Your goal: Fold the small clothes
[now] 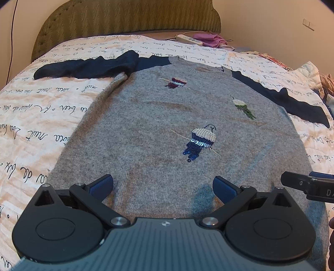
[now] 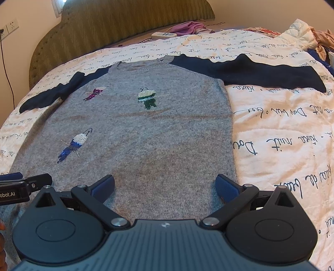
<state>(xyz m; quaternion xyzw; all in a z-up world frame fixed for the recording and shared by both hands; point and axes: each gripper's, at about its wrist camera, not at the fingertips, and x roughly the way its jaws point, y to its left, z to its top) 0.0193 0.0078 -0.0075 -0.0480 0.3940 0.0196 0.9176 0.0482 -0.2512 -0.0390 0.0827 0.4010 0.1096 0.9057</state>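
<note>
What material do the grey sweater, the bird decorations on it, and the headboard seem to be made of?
Sweater: likely wool knit, matte and fuzzy, with visible ribs.
Bird decorations: sequins with stitched yarn; the sequins glint.
Headboard: apparently padded olive fabric with wavy texture and buttons.

This is a bedroom in a home. Ahead of the jaws a bed spreads under a cream quilt [image 1: 52,108] printed with handwriting, ending at a padded olive headboard [image 1: 125,18]. Beyond the jaws near the headboard lie a white power strip [image 1: 189,39] and crumpled pink clothes [image 1: 210,39]; wall sockets [image 2: 9,28] sit far left.
</note>
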